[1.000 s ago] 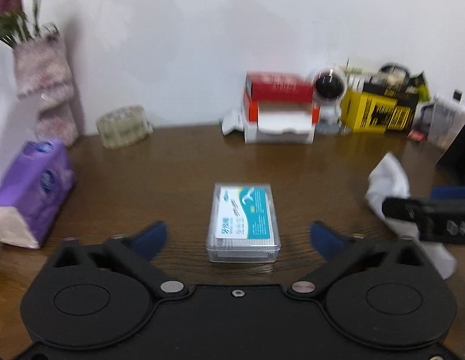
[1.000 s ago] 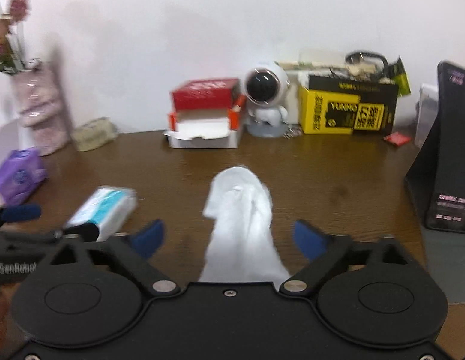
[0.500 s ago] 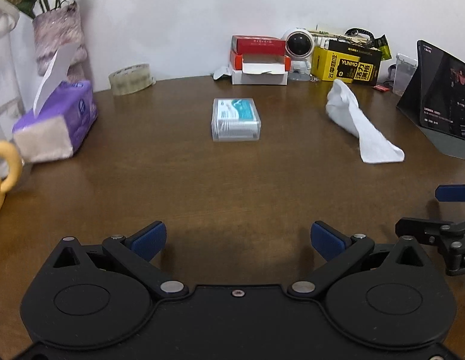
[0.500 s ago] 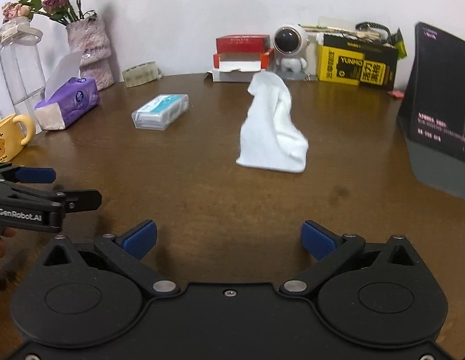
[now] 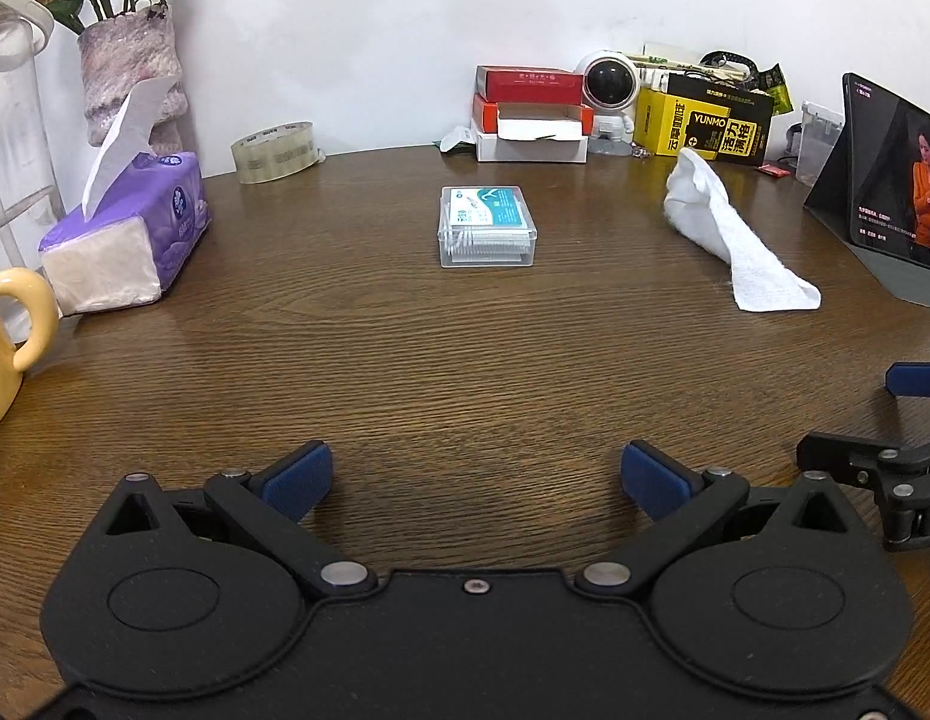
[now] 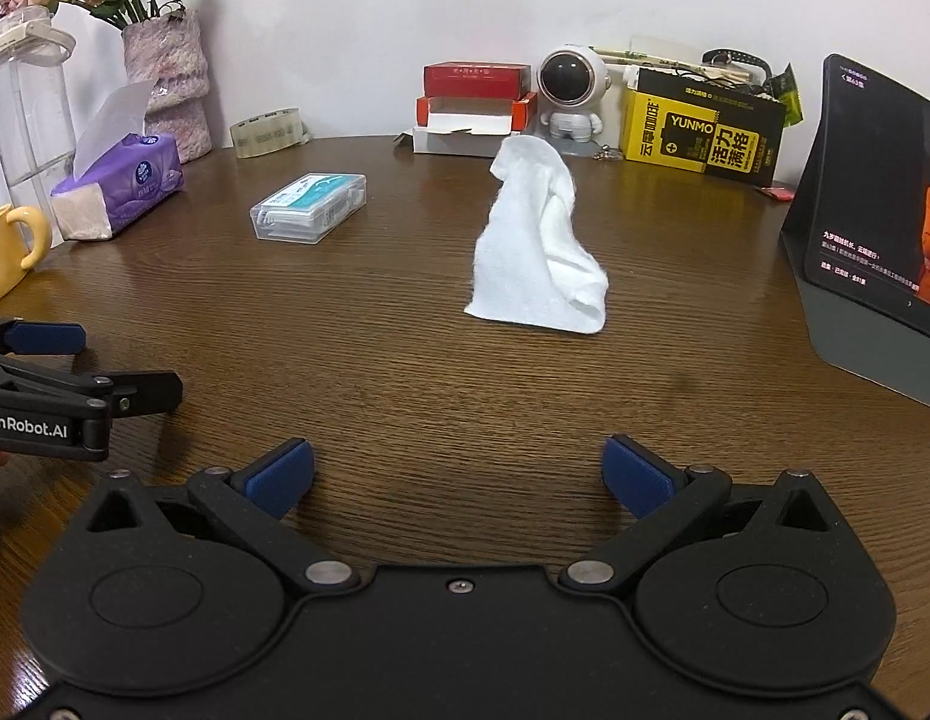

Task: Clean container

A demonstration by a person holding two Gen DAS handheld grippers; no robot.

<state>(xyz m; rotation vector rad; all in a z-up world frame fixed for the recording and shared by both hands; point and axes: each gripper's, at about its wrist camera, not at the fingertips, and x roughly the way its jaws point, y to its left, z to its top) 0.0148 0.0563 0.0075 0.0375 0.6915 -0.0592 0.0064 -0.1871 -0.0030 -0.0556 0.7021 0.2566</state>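
Note:
A clear plastic container (image 5: 486, 225) with a teal and white label lies flat on the brown wooden table, straight ahead in the left wrist view; it appears left of centre (image 6: 309, 207) in the right wrist view. A crumpled white cloth (image 6: 540, 246) stands in a peak ahead of the right gripper and shows at the right (image 5: 732, 237) for the left camera. My left gripper (image 5: 476, 479) is open and holds nothing, well short of the container. My right gripper (image 6: 458, 475) is open too, well back from the cloth.
A purple tissue pack (image 5: 129, 240), yellow mug (image 5: 9, 336), vase and tape roll (image 5: 276, 151) sit at the left. Red and white boxes (image 5: 528, 114), an astronaut figure (image 5: 609, 99) and a yellow box (image 5: 705, 123) line the back wall. A tablet on a stand (image 6: 873, 228) stands at the right.
Both grippers have drawn back toward the near table edge, away from the container and the cloth. The container and cloth look smaller and farther off now. Both stay open.

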